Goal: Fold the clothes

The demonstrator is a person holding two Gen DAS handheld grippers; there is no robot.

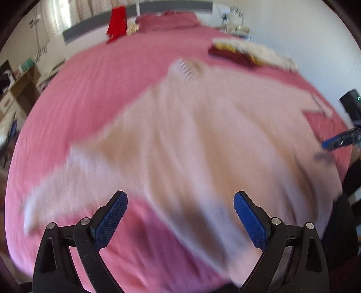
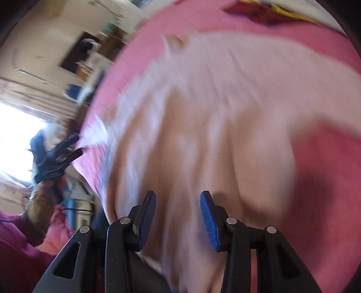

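A pale pink long-sleeved garment (image 1: 203,135) lies spread on the pink bed (image 1: 101,90), one sleeve reaching left, all smeared by motion blur. My left gripper (image 1: 180,196) hovers over its near edge, open wide with nothing between its blue pads. In the right wrist view the same garment (image 2: 225,112) fills the middle. My right gripper (image 2: 178,196) stands above it with a moderate gap between its jaws, and no cloth looks pinched. The left gripper (image 2: 56,155) shows at the left there, off the bed's edge. The right gripper (image 1: 338,139) peeks in at the left view's right edge.
A stack of folded clothes (image 1: 237,51) sits at the bed's far right. A red garment (image 1: 116,22) hangs near the pillows (image 1: 169,20). Shelves and furniture (image 1: 18,90) line the left wall. A black device (image 1: 352,103) stands at the right. A person's magenta sleeve (image 2: 13,236) shows.
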